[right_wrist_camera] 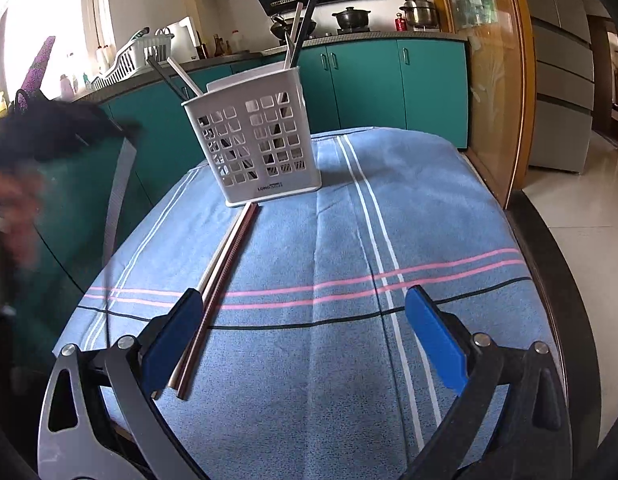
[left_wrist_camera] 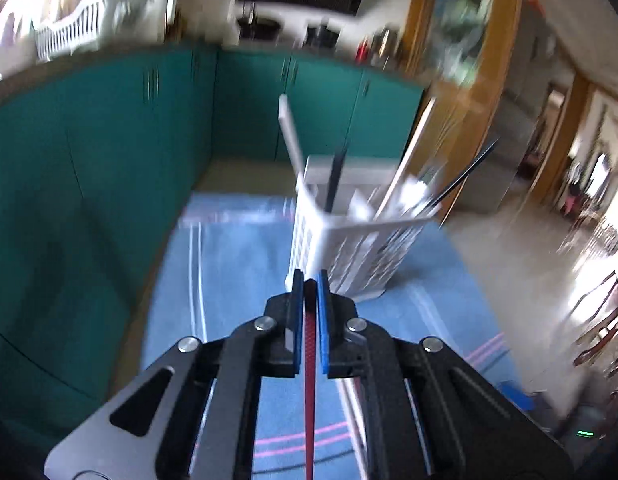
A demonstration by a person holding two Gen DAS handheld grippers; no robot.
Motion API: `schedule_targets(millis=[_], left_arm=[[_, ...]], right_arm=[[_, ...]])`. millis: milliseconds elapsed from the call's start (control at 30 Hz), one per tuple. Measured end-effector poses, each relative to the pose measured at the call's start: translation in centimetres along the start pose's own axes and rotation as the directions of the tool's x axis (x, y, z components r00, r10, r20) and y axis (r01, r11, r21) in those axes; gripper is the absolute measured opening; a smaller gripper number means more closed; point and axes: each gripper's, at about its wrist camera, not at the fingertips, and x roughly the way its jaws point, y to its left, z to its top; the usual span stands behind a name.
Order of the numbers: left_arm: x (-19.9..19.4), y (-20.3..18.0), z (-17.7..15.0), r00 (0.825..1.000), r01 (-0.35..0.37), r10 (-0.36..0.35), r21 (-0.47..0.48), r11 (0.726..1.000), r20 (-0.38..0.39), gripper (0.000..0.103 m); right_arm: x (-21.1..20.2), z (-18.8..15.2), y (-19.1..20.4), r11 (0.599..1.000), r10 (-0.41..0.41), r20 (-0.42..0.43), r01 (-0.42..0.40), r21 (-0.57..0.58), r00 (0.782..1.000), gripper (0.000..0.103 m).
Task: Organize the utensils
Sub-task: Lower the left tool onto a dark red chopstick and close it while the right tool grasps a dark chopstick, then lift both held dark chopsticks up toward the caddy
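You see strong daylight pouring from the window at upper left, blown out to white, with more glare off the floor on the right. Your left wrist view is smeared by motion blur: the white basket and teal cabinets lose their edges. The right wrist view is sharp, except a blurred hand at its left edge. Both frames bow straight lines and darken at the corners.

A white slotted holder stands upright on the blue striped cloth, with black and pale chopsticks leaning out of its compartments. Two more chopsticks, one pale and one reddish, lie side by side before it. A red chopstick is pinched between blue pads
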Motion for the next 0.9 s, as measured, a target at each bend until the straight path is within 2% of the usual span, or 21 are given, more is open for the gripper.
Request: schedule_targets(millis=[67,200,300,333,467,567,633,833,900], left_arm=[[-3.6,0.1,0.8,0.997,0.021,-0.022,0.010,1.000,0.078,0.006],[-7.0,-0.1,1.5,0.987,0.048,-0.053,0.033,0.998,0.149,0.006],[-7.9,-0.5,1.9,0.984,0.023,-0.033,0.054,0.998,0.176,0.006],[-8.1,-0.2,2.0,0.982,0.001,-0.012,0.055,0.998,0.187,0.006],[-8.5,0.7,2.1,0.977,-0.051,0.037,0.060,0.997,0.209,0.006],[-8.8,1.6,1.9,0.978,-0.041,0.032,0.038,0.998,0.208,0.006],[-8.9,2.5,2.0,0.978,-0.045,0.038,0.028,0.999,0.205,0.006],[-8.6,4.0,1.9,0.980,-0.055,0.053,0.008,0.998,0.194,0.006],[-8.4,4.4,1.8,0.981,-0.059,0.058,0.002,0.998,0.188,0.006]], right_arm=[[0.6,0.5,0.2,1.000,-0.009,-0.015,0.009,0.013,1.000,0.099],[2.4,2.7,1.8,1.000,-0.015,-0.060,0.015,0.000,0.998,0.098],[4.7,5.4,2.9,1.000,-0.027,-0.092,0.026,-0.013,0.995,0.094],[6.2,6.6,3.1,1.000,-0.019,-0.127,0.018,-0.007,0.992,0.090],[11.5,9.5,4.1,1.000,-0.014,-0.246,0.014,-0.002,0.969,0.063],[14.7,10.0,4.8,0.998,-0.052,-0.306,0.042,-0.038,0.951,0.051],[16.4,10.2,5.2,0.997,-0.072,-0.334,0.057,-0.055,0.940,0.046],[18.9,9.9,6.2,0.988,-0.146,-0.356,0.116,-0.103,0.923,0.045],[19.3,10.0,6.3,0.987,-0.153,-0.348,0.123,-0.107,0.925,0.045]])
